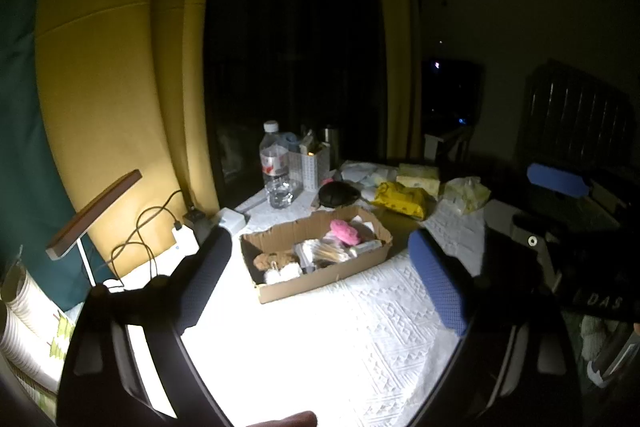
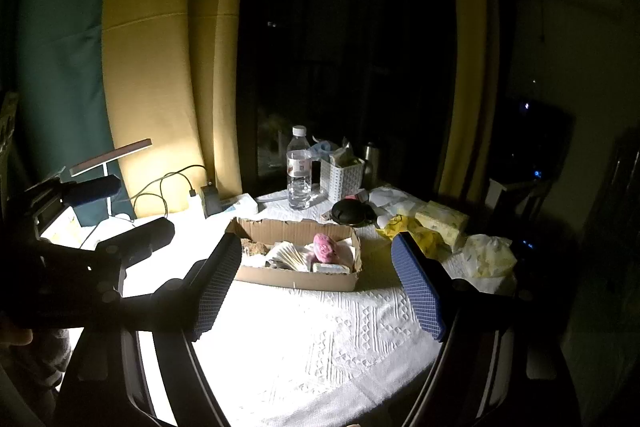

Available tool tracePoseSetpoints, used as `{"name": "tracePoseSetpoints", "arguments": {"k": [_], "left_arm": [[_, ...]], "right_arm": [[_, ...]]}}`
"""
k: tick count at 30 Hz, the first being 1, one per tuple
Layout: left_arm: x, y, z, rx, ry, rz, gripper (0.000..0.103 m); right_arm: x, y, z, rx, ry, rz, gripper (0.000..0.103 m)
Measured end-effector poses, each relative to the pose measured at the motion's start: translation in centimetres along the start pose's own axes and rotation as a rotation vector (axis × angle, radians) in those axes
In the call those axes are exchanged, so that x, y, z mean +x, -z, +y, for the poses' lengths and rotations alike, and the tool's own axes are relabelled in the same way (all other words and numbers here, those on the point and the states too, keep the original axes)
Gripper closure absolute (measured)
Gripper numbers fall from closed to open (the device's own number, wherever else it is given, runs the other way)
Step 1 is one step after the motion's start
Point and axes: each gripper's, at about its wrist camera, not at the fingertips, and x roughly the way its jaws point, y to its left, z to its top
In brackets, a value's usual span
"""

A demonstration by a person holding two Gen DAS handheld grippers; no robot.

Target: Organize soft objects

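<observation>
A home room: curtains (image 2: pixel 160 75), cluttered table (image 2: pixel 320 347), desk lamp (image 2: pixel 112 155).

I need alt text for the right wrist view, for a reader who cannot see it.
An open right hand-held gripper points at a shallow cardboard box holding a pink soft toy and other small items, on a white textured tablecloth. Behind stand a water bottle and a white basket; the room is dark.

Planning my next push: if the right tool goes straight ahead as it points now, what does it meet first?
Probably the near wall of the cardboard box, centred between the open right tool and its fingers; only white tablecloth lies before it. Depth is uncertain.
</observation>
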Motion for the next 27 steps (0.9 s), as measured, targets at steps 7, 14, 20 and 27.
{"name": "tracePoseSetpoints", "arguments": {"k": [7, 14, 20, 27], "left_arm": [[0.05, 0.00, 0.02, 0.000, 0.000, 0.000, 0.012], [0.00, 0.01, -0.05, 0.000, 0.000, 0.002, 0.012], [0.24, 0.21, -0.13, 0.001, 0.002, 0.004, 0.012], [0.36, 0.38, -0.27, 0.003, 0.004, 0.007, 0.012]], "right_arm": [[0.03, -0.01, -0.04, -0.002, -0.002, 0.001, 0.023], [0.15, 0.07, -0.04, 0.000, -0.001, 0.001, 0.023], [0.20, 0.06, -0.16, 0.000, -0.002, 0.002, 0.023], [0.56, 0.59, -0.16, 0.006, 0.001, 0.011, 0.023]]}}
